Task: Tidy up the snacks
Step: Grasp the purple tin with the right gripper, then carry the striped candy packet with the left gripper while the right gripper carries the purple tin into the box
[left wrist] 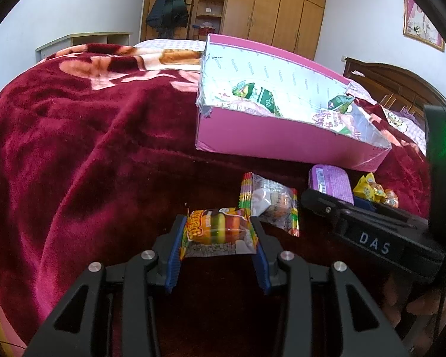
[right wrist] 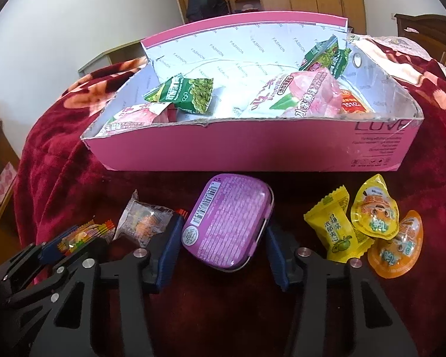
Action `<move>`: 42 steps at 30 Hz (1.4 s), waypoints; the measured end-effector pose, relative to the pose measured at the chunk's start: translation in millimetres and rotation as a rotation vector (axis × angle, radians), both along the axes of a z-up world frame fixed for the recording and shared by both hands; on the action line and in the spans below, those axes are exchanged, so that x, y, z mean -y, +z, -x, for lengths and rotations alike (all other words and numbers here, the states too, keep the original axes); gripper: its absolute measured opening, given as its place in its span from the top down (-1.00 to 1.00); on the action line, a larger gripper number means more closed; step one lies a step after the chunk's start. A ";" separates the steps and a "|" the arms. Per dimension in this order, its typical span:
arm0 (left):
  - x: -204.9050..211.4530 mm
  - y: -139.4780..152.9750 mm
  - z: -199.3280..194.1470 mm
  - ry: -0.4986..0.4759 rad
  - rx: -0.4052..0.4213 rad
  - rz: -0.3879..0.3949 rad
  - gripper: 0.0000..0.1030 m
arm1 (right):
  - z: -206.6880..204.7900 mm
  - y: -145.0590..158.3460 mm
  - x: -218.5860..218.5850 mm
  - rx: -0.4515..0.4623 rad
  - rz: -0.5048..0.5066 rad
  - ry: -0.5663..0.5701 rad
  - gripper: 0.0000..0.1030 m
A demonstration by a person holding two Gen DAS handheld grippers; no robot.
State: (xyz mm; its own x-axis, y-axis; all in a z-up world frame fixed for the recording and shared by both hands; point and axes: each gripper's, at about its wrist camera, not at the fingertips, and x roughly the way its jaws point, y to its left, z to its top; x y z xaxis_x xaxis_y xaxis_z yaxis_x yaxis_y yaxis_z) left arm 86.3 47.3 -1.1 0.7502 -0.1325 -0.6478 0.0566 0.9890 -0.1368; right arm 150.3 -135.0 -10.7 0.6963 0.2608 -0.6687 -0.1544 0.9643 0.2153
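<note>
We cannot read the small print on the purple rounded tin (right wrist: 227,223); its three o'clock side hides behind a blue finger pad (right wrist: 278,257). In the left wrist view, the black right gripper (left wrist: 336,205) covers that tin's six o'clock half and part of the yellow candy wrappers (left wrist: 368,190).

My left gripper (left wrist: 218,235) and right gripper (right wrist: 221,238): black frames, silver screws, blue pads; white "DAS" lettering at three o'clock.
</note>
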 end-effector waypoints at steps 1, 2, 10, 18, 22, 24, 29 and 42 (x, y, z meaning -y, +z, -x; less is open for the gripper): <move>0.1 0.9 0.4 -0.003 0.004 0.005 0.17 | 2.2 0.7 1.2 0.001 -0.005 0.003 0.03; 0.2 2.0 0.9 -0.006 0.008 0.009 0.17 | 4.5 1.1 2.2 0.003 -0.011 0.005 0.04; 4.5 9.0 4.8 -0.021 0.031 0.002 0.17 | 12.6 0.6 6.1 0.010 -0.021 0.019 0.44; 6.0 16.7 8.0 -0.025 0.045 0.001 0.17 | 24.8 6.6 14.9 0.040 -0.043 0.021 0.45; 8.7 22.9 8.9 -0.034 0.056 0.001 0.17 | 31.8 12.0 18.3 0.056 -0.051 0.025 0.44; 10.6 26.1 8.6 -0.039 0.063 -0.001 0.18 | 36.1 16.1 20.0 0.068 -0.052 0.029 0.44; 16.1 34.0 6.3 -0.051 0.080 -0.012 0.17 | 41.6 26.7 21.1 0.098 -0.051 0.040 0.44; 24.1 64.3 -18.0 -0.072 0.144 -0.011 0.17 | 34.9 47.2 24.4 0.148 -0.032 0.050 0.44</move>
State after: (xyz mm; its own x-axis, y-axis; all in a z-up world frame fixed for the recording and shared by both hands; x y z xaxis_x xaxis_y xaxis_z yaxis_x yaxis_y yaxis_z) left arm 104.3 23.2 63.2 0.8244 -0.1825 -0.5358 0.1455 0.9831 -0.1110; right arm 115.4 -159.4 36.4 0.7723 0.3171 -0.5504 -0.2342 0.9476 0.2174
